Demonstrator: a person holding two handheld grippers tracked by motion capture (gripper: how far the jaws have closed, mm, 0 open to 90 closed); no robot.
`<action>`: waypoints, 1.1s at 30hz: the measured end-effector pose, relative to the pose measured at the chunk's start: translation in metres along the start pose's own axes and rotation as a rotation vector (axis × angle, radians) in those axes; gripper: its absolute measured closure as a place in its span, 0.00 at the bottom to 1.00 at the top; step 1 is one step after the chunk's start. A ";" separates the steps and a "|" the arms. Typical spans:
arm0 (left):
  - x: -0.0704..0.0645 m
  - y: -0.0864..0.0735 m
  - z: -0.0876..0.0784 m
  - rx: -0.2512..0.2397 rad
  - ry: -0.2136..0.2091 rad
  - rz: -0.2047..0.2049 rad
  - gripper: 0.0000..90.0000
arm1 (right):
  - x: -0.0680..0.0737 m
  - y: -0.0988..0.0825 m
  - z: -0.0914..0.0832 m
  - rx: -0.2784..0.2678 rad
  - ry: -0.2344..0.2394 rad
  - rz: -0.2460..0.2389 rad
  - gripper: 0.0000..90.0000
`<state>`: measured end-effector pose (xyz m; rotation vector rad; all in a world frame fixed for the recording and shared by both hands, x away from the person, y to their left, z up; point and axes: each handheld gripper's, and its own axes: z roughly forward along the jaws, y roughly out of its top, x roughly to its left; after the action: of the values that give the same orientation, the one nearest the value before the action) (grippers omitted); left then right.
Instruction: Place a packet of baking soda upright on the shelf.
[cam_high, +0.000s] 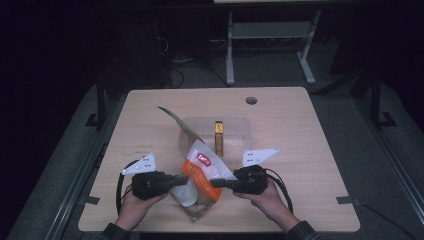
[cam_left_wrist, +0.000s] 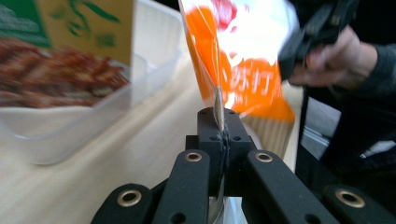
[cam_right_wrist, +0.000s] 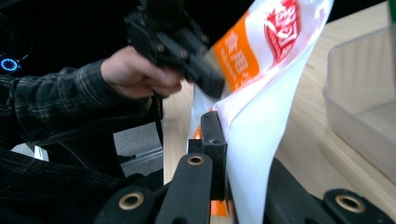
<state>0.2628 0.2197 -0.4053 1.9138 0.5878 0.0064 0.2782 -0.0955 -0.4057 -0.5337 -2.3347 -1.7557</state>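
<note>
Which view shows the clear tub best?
The high view: the whole clear tub shows behind the snack bag, with a yellow box inside. The left gripper view catches a blurred corner; the right gripper view catches one wall.

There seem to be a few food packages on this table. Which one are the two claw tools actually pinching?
The orange-and-white snack bag, gripped on both sides by the left gripper and right gripper. The yellow box and flat packet stand untouched in the clear tub.

glossy plastic bag, wood-grain table.
</note>
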 end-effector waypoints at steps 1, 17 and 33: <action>-0.001 -0.001 0.003 0.016 -0.002 0.010 0.98 | 0.001 0.001 -0.001 -0.002 -0.008 -0.018 1.00; -0.002 -0.005 0.019 0.113 0.042 0.063 0.59 | 0.021 0.013 -0.016 0.059 -0.035 -0.171 1.00; 0.017 -0.018 0.012 0.151 0.115 0.037 0.43 | 0.027 0.018 -0.061 0.079 -0.122 -0.206 1.00</action>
<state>0.2742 0.2215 -0.4306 2.0808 0.6446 0.0987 0.2558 -0.1449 -0.3627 -0.4112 -2.6152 -1.7505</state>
